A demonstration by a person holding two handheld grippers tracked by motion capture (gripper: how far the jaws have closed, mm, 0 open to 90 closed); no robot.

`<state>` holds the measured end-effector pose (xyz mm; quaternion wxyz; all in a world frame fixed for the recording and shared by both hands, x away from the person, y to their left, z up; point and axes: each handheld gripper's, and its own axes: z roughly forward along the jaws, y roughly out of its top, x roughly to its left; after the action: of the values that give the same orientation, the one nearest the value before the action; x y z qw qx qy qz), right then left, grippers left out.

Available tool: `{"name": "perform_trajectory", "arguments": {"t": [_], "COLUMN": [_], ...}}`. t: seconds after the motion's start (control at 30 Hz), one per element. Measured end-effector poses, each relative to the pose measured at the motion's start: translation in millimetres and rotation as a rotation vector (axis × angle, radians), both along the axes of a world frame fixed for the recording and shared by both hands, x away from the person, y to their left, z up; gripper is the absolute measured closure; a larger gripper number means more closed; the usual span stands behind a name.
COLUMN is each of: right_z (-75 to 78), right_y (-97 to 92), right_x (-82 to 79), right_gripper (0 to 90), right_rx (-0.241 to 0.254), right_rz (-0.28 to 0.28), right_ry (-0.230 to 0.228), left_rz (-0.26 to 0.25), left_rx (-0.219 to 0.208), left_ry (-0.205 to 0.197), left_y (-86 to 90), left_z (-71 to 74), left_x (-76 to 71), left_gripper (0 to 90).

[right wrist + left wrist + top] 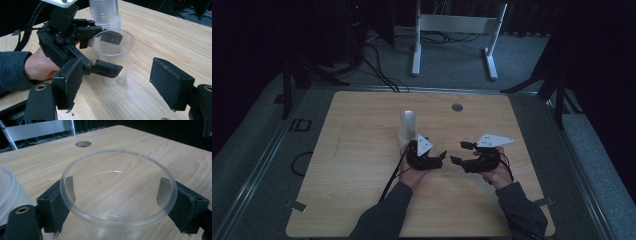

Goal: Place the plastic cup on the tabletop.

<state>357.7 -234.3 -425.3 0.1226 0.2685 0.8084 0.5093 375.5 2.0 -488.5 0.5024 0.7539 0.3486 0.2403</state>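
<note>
A clear plastic cup (125, 58) stands upright on the wooden table (357, 150). My left gripper (110, 53) reaches around it, one jaw on each side just below the rim. In the left gripper view the cup (120, 170) stays round between the two pads (163, 192), and the left gripper (117, 192) looks open around it. A stack of clear cups (105, 12) stands right behind, also in the high view (408, 125). My right gripper (120, 85) is open and empty, a short way in front of the cup and facing the left gripper (437, 157).
A round hole (457, 107) sits in the table's far middle. White frame legs (452, 35) and cables lie on the floor beyond the table. Both forearms in dark sleeves come in from the near edge.
</note>
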Motion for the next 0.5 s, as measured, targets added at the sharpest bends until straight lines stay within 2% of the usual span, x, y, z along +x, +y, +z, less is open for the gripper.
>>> {"name": "perform_trajectory", "arguments": {"t": [0.33,0.5], "right_z": [-0.2,-0.9], "right_y": [-0.3,-0.2], "right_x": [-0.4,-0.8], "right_gripper": [25.9,25.9], "right_rx": [-0.001,-0.002], "right_rz": [0.0,-0.001], "right_ry": [0.001,0.004], "left_rz": [0.018,0.02], "left_rx": [0.037,0.038], "left_ry": [0.0,0.008], "left_y": [9.1,16.7], "left_z": [-2.7,-5.8], "left_x": [-6.0,-9.7], "left_gripper": [13.6,13.8]}}
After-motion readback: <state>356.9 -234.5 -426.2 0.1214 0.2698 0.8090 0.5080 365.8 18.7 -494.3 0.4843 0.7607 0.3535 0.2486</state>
